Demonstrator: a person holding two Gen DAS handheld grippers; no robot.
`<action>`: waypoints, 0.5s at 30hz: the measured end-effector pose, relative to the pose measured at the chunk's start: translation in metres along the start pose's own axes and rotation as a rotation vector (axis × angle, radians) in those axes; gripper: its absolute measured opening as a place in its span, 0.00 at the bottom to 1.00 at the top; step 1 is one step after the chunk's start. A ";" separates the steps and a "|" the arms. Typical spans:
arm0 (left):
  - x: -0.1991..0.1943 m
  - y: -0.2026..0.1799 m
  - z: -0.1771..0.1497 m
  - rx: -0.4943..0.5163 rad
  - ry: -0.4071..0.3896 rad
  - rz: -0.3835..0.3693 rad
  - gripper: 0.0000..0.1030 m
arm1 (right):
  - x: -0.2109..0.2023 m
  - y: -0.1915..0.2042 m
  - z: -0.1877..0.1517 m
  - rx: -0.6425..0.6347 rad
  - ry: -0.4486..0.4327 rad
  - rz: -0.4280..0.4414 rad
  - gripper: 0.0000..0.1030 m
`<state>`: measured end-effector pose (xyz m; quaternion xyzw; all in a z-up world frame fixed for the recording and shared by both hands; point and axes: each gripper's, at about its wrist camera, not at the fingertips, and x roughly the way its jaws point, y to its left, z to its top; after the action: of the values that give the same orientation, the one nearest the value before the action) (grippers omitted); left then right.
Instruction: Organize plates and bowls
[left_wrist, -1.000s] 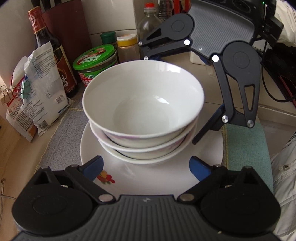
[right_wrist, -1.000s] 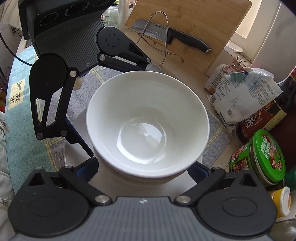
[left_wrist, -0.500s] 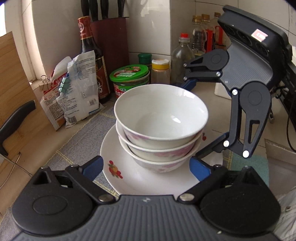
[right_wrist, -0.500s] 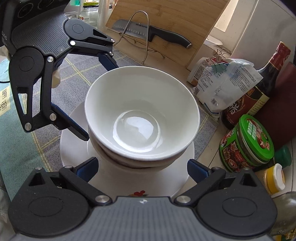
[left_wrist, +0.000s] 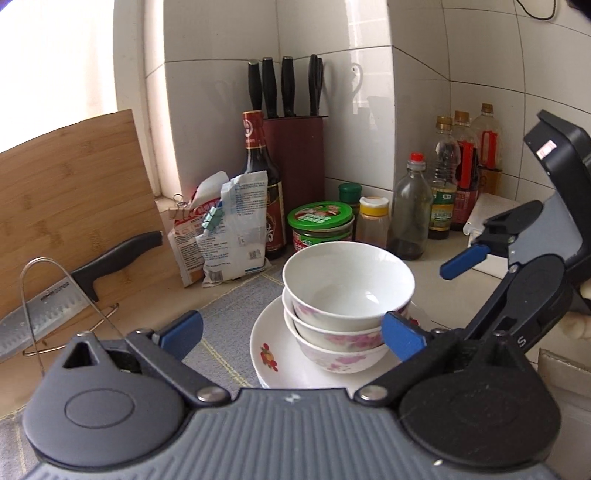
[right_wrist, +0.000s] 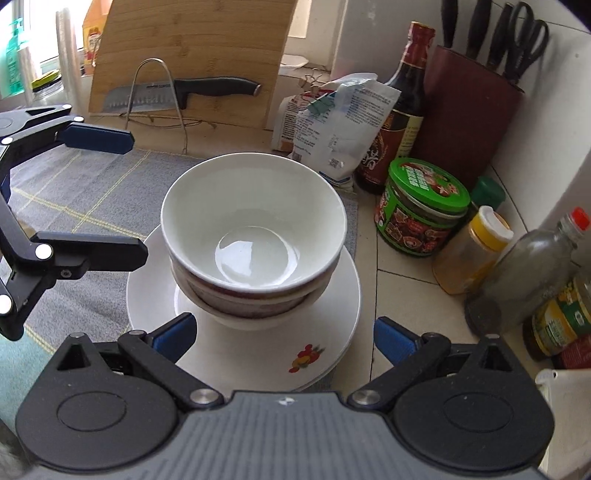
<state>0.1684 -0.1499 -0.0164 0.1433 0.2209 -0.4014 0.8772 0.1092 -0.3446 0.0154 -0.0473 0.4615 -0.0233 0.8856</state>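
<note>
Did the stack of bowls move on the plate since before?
No. The bowls sit at the same spot on the plate, and the plate lies the same beside the green-lidded jar.

Three nested bowls (right_wrist: 254, 236) sit on a plate (right_wrist: 332, 325) on the mat (right_wrist: 92, 184). Jar (right_wrist: 424, 206) right of them; cutting board (right_wrist: 192, 55) behind, knife (right_wrist: 177, 92) leaning on it.
</note>
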 end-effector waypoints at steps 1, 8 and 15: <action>-0.007 0.000 0.000 -0.012 0.008 0.013 0.99 | -0.006 0.004 -0.003 0.038 -0.001 -0.026 1.00; -0.037 -0.003 -0.001 -0.050 0.130 0.117 0.99 | -0.048 0.021 -0.024 0.383 0.011 -0.177 1.00; -0.070 0.003 -0.001 -0.122 0.161 0.095 0.99 | -0.096 0.052 -0.041 0.535 -0.055 -0.243 1.00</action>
<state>0.1293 -0.1025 0.0181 0.1316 0.3079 -0.3322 0.8818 0.0203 -0.2877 0.0649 0.1324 0.4059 -0.2488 0.8694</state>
